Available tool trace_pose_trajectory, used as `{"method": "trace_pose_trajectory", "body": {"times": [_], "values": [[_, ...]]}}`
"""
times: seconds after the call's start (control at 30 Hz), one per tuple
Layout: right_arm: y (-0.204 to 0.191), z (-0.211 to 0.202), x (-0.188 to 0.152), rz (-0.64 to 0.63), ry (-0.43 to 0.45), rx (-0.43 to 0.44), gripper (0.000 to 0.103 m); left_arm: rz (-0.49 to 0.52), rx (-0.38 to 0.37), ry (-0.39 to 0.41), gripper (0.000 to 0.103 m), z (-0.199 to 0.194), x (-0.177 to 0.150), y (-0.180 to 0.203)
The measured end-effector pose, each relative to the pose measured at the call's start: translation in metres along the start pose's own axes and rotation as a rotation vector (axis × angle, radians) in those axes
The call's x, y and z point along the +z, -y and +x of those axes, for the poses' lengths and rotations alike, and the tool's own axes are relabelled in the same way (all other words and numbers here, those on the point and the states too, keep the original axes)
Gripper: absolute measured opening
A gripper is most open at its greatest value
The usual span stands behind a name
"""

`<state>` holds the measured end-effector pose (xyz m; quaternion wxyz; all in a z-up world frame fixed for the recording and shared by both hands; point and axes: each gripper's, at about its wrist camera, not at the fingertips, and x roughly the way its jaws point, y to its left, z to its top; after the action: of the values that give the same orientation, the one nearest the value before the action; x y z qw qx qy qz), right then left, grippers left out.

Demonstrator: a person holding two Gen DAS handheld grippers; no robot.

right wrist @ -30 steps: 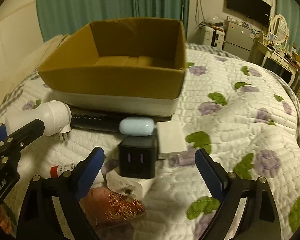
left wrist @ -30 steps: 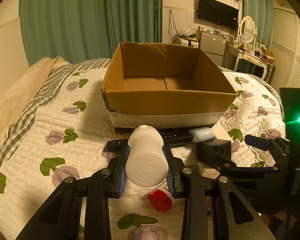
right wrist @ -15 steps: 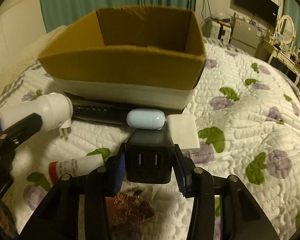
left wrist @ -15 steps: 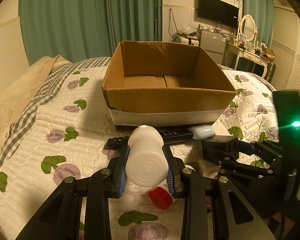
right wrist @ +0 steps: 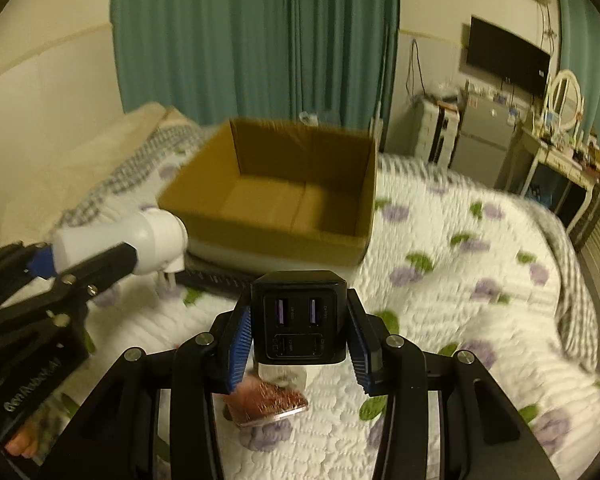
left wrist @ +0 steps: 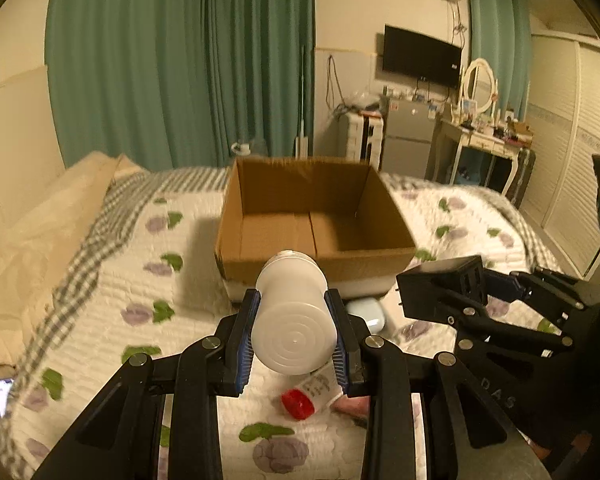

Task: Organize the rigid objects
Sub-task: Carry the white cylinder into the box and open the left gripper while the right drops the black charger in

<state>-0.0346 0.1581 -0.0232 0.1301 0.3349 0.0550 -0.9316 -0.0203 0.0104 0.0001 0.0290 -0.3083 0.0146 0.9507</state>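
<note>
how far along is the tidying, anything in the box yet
Nothing looks packed yet: the brown cardboard box shows only its bare floor. In hand: the left gripper is shut on the white cylindrical plug-in device, and the right gripper is shut on the black cube USB charger, both lifted short of the box. Left on the quilt: the pale blue oval case, the red-capped tube and the black remote.
</note>
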Motion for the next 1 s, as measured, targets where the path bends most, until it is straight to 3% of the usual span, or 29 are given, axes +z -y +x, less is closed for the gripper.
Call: {"method": "trace_pose_trajectory", "body": {"times": [0.27,0.57,0.8,1.0], "values": [[0.01,-0.015,0.057,-0.024,0.118,0.023,0.041,0.023,-0.014,0.061,0.033,0.004,0.046,0.001],[0.029,0.036,0.104,-0.001,0.162,0.011,0.041,0.041,-0.012,0.069,0.033,0.078,0.093,-0.005],[0.039,0.098,0.108,0.019,0.125,0.027,0.041,0.04,0.019,0.045,0.033,0.154,0.091,-0.011],[0.045,0.128,0.099,0.038,0.094,0.053,0.041,0.054,0.021,0.031,0.035,0.183,0.079,-0.009]]}}
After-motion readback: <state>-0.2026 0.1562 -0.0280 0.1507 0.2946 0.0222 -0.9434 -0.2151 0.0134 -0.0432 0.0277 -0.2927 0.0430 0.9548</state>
